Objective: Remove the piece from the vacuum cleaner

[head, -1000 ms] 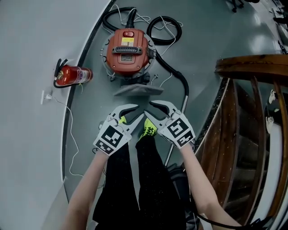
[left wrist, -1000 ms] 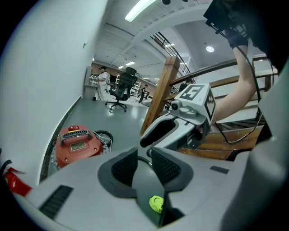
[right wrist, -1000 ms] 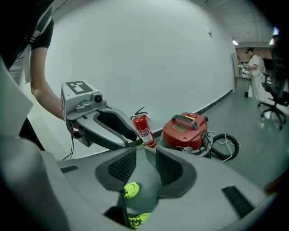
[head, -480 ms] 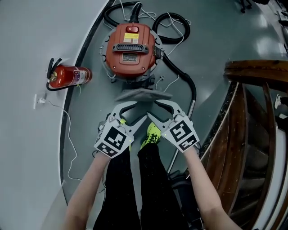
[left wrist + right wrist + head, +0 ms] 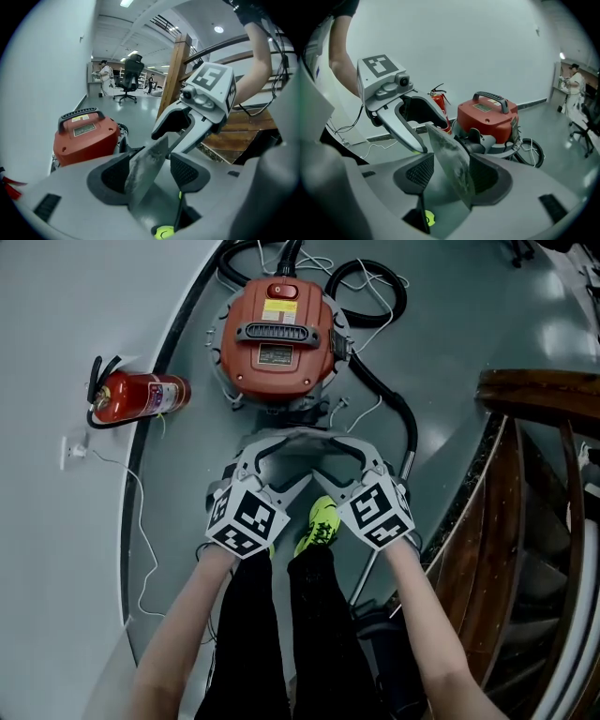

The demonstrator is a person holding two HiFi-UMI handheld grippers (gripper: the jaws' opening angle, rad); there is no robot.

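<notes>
The red vacuum cleaner [image 5: 279,329] stands on the grey floor, also seen in the left gripper view [image 5: 84,136] and the right gripper view [image 5: 487,117]. Just in front of it is a flat, dusty grey piece [image 5: 298,438], apart from the machine. My left gripper [image 5: 281,456] and right gripper [image 5: 328,457] flank its two ends. Both sets of jaws have just been opening. In the left gripper view the piece [image 5: 143,180] stands edge-on between the spread pads, with a gap on its right. In the right gripper view the piece [image 5: 454,161] leans by the right pad, with a gap on its left.
A black hose [image 5: 384,390] curls from the vacuum to a metal wand [image 5: 384,521] on the right. A red fire extinguisher [image 5: 136,395] and a white cable [image 5: 141,512] lie at the left wall. A wooden stair rail [image 5: 534,390] rises at right. A yellow shoe [image 5: 322,521] sits below the grippers.
Both grippers have sunk toward the floor with the grey piece and come closer to the vacuum. Their jaws have spread apart, loosening their hold on the piece.
</notes>
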